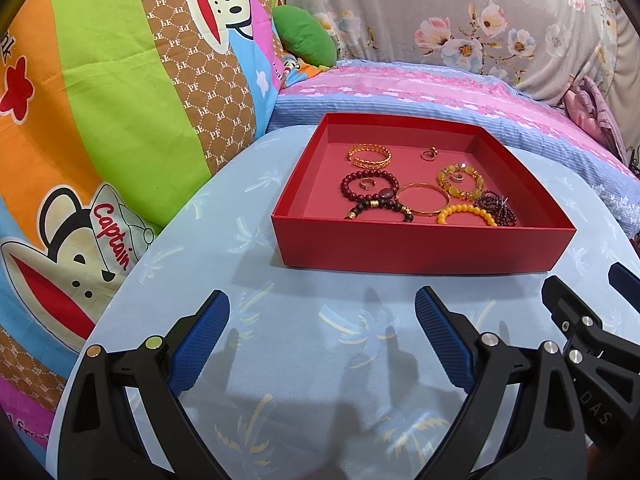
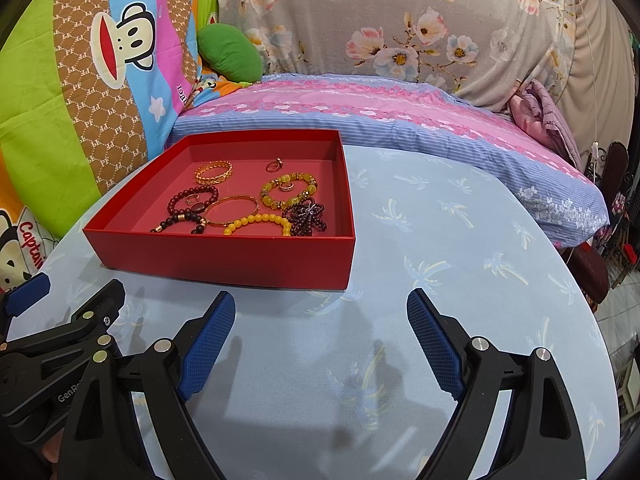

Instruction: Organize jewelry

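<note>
**Jewelry lies in the red tray, both grippers released over the table**

The red tray (image 1: 420, 248) sits on the light blue table (image 1: 304, 344), toward its far edge, and holds all the jewelry in view. At the back left lies a gold woven bangle (image 1: 368, 155); to its right, apart from it, a small ring (image 1: 428, 154). In the middle row a dark red bead bracelet (image 1: 369, 186) encircles a second ring (image 1: 366, 183), and a yellow stone bracelet (image 1: 460, 182) encircles a third (image 1: 457, 177). Between these two, a thin gold bangle (image 1: 424, 199) lies flat. Along the near wall lie a dark bead bracelet with gold spacers (image 1: 380, 209), a yellow bead bracelet (image 1: 466, 214) and a bunched string of dark purple beads (image 1: 497, 205); the near row touches or overlaps its neighbours.

The left gripper (image 1: 322, 340) hovers over bare tablecloth in front of the tray, its jaws spread wide with nothing between them. The right gripper (image 2: 320, 342) is beside it, in front of the tray's right corner, likewise released and empty. Each shows at the edge of the other's view.

Beyond the table lie a pink and blue striped bedspread (image 1: 400, 92), a cartoon monkey quilt (image 1: 120, 92) on the left, a green cushion (image 1: 306, 36) and grey floral fabric (image 1: 460, 12) behind.
</note>
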`<state>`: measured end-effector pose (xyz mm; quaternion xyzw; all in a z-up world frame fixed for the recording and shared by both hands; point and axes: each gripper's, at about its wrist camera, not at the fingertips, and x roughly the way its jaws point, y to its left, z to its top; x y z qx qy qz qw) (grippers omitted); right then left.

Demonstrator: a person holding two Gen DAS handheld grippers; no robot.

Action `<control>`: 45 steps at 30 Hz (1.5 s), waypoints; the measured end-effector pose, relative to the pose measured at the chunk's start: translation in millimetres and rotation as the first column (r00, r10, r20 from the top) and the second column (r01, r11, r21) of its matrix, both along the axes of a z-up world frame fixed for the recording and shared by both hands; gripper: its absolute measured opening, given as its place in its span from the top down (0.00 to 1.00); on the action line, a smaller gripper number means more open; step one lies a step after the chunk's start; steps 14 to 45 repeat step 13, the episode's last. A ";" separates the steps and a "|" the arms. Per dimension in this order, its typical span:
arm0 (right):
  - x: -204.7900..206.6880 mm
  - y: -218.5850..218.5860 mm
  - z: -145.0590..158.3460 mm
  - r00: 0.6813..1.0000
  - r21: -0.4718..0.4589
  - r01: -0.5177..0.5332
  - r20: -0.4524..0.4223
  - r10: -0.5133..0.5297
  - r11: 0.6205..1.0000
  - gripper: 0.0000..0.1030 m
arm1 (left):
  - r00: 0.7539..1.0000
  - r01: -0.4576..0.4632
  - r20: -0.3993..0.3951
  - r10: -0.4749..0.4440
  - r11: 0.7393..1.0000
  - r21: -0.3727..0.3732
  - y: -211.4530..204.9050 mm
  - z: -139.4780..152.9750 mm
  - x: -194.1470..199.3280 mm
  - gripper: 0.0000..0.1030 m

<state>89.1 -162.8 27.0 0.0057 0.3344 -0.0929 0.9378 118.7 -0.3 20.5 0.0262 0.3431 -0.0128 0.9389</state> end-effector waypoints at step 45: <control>1.0 -2.1 -1.7 1.000 0.023 -0.006 -0.014 0.006 1.000 0.18 | 1.000 -0.005 0.006 0.005 1.000 -0.001 0.9 2.5 -0.6 0.13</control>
